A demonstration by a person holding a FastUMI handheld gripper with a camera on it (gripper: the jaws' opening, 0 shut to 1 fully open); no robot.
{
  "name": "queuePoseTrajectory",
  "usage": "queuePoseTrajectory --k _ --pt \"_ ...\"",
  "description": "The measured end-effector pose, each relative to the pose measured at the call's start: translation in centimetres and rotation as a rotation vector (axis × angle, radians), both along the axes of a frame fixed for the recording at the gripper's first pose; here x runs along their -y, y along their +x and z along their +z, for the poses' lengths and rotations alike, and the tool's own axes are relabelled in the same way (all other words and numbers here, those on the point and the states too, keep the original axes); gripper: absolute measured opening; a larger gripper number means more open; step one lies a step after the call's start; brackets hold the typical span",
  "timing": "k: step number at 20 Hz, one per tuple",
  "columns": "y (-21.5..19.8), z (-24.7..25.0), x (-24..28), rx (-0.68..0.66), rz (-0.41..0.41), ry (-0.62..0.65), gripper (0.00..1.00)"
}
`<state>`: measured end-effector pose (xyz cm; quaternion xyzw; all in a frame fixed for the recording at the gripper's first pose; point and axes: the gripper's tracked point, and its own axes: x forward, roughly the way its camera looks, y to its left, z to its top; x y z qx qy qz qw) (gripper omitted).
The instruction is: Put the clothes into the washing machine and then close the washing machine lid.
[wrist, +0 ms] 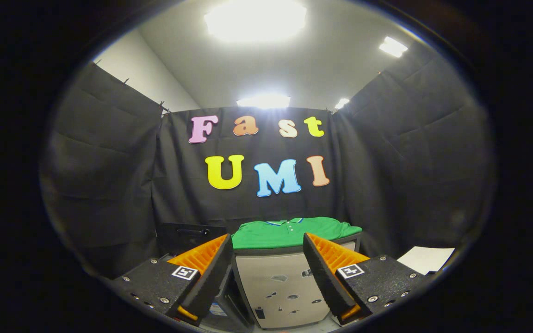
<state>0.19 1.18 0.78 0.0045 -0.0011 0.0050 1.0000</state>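
Tongs (269,266) spread wide, gripping nothing. Green shirt (289,231) folded flat atop pale box-shaped washing machine (280,286), just beyond and between the fingertips. Dark raised panel (190,235) far left of shirt. White sheet (426,258) lying off to the right.

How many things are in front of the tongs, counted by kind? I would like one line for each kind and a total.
Green shirts: 1, the green polo shirt lying on the cabinet beyond the tongs, whose fingers are open and hold nothing.
White cabinets: 1, the white cabinet.
White sheets: 1, the white sheet.
Dark boxes: 1, the dark box.
Total: 4
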Motion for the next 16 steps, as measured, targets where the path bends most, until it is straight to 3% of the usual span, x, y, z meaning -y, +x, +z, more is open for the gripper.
queuePoseTrajectory --k 8,16 --pt "1.4 1.1 0.3 -0.02 -0.006 -0.004 0.94" --pt "7.4 4.2 1.1 -0.037 0.017 0.027 0.94"
